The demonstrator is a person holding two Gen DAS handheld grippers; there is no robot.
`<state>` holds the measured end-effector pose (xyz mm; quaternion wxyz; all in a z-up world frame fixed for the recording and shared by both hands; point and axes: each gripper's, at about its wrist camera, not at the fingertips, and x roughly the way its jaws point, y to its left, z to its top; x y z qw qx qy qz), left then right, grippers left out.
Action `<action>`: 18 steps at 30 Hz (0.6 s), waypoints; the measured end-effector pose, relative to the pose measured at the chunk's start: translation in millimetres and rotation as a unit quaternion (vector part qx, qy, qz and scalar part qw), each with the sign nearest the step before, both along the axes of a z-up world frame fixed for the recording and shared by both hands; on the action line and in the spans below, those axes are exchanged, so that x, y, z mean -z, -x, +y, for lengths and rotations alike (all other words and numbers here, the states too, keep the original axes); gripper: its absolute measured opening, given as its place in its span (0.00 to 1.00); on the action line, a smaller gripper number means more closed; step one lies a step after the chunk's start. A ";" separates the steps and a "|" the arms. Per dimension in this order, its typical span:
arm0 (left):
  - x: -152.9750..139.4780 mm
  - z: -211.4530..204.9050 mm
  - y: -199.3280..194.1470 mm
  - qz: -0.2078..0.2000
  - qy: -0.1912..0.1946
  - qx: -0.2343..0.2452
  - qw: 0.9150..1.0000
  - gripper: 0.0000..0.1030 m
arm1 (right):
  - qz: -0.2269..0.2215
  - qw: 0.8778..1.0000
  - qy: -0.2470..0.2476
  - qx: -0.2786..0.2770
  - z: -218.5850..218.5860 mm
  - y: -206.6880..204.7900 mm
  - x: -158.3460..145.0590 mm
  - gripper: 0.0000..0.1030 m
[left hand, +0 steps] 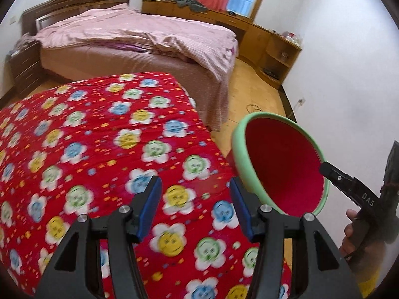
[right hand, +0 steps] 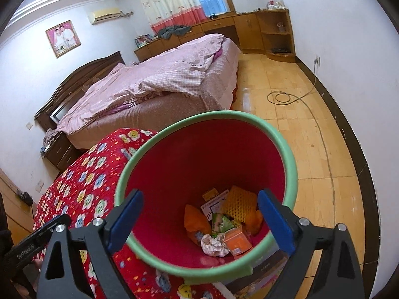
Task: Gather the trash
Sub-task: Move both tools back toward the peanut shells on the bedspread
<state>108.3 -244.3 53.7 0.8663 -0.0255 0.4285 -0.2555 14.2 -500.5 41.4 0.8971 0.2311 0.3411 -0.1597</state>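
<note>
A red bin with a green rim [right hand: 289, 154] fills the right wrist view, tilted toward the camera. Inside lie several pieces of trash [right hand: 224, 226]: crumpled paper, an orange box, a green packet, a yellow mesh piece. My right gripper [right hand: 199, 226] straddles the bin, one blue pad outside the left rim and one at the right rim; contact is unclear. In the left wrist view the bin [left hand: 239, 154] hangs at the right, with the right gripper's finger [left hand: 334, 174] on its rim. My left gripper [left hand: 195, 206] is open and empty above the red flowered blanket [left hand: 99, 149].
A large bed with a pink cover [left hand: 139, 37] stands beyond the blanket. Wooden cabinets [right hand: 261, 27] line the far wall under the window. A dark nightstand [left hand: 25, 67] is at the left. A cable [right hand: 281, 97] coils on the wooden floor [right hand: 311, 149].
</note>
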 end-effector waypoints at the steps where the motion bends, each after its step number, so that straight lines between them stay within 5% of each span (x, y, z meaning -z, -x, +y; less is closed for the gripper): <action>1: -1.5 5.6 1.1 -0.001 0.001 -0.005 1.000 0.55 | -0.002 1.000 0.002 -0.001 4.2 2.3 -2.8 0.92; 18: -39.4 115.5 46.0 -0.035 0.009 -0.088 0.995 0.55 | -0.053 0.997 0.000 -0.061 107.9 45.4 -48.3 0.93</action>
